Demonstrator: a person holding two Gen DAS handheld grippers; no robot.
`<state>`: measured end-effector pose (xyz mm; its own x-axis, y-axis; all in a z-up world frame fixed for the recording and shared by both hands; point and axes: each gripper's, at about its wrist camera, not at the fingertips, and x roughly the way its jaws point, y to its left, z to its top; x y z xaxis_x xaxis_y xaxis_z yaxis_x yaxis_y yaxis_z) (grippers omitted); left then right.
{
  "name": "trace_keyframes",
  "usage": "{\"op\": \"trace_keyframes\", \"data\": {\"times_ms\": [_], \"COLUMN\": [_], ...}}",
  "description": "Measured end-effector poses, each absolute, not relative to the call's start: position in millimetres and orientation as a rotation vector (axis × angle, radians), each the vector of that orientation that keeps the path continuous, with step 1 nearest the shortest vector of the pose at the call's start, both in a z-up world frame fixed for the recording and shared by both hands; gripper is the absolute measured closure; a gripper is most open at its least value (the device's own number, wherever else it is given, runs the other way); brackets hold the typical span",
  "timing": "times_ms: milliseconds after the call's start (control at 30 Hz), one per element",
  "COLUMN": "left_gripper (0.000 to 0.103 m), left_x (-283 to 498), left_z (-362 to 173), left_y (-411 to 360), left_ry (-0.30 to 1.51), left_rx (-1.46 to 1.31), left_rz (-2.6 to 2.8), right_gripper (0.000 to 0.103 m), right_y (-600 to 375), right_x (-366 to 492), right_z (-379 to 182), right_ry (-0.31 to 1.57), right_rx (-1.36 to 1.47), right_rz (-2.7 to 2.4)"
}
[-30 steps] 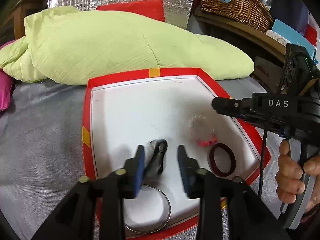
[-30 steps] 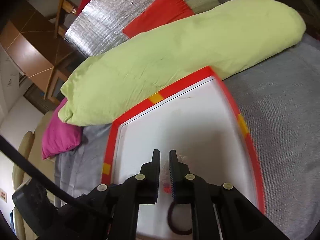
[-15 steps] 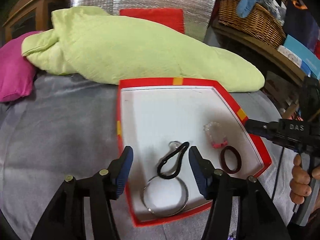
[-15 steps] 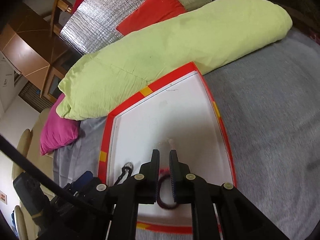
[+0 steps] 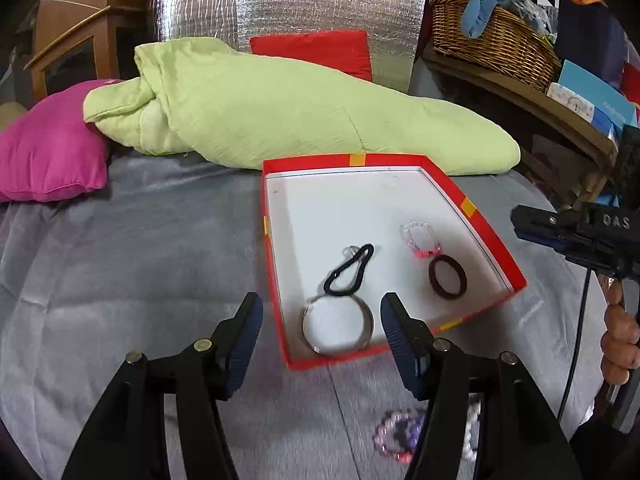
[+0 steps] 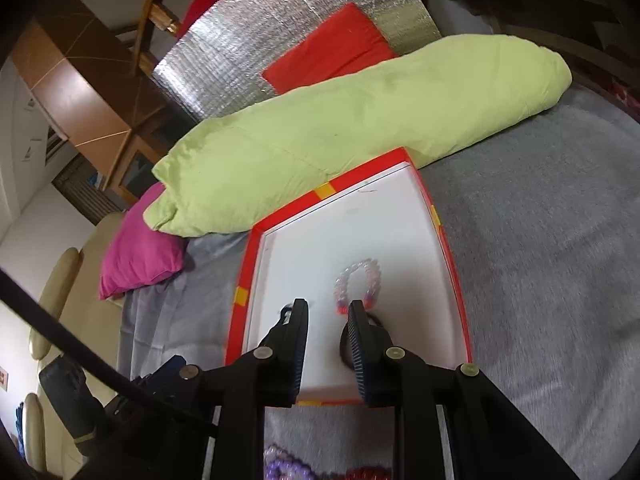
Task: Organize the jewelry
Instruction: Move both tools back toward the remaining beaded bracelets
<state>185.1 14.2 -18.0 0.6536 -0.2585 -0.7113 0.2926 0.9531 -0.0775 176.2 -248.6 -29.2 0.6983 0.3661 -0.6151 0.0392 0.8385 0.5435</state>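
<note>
So the big stuff first: grey bedspread with a red box sitting on it, white inside, its long side running away from both cameras toward the green duvet.

Inside the box, nearest to farthest on the left side: a silver bangle close to the near wall, with a black hair tie touching its far edge. On the right side there's a dark red ring-shaped band, and just beyond it a clear-and-pink beaded bracelet.

What matters for the next grab, I think: there's more beaded jewelry still lying on the bedspread outside the box, on the near side, under and behind both claws. So it's a pull-back-and-down move, not a reach forward.

The left gripper has just been opening and sits wide, nothing between the jaws. The right gripper has also just been opening but the gap is narrow, empty too. The loose beads look about equally near both.
</note>
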Motion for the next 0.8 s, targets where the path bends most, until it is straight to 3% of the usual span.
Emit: {"op": "trace_keyframes", "data": {"times_ms": [433, 800], "left_gripper": [0.041, 0.041], "left_x": [124.6, 88.5], "left_z": [-24.0, -60.6], "left_y": [26.2, 11.5], "left_ry": [0.827, 0.892], "left_rx": [0.074, 0.165], "left_rz": [-0.313, -0.374], "right_gripper": [0.079, 0.079], "right_y": [-271.5, -268.7], "right_x": [90.7, 75.4], "right_z": [-36.0, -63.1], "right_ry": [0.818, 0.935], "right_rx": [0.549, 0.493], "right_rz": [0.2, 0.227]}}
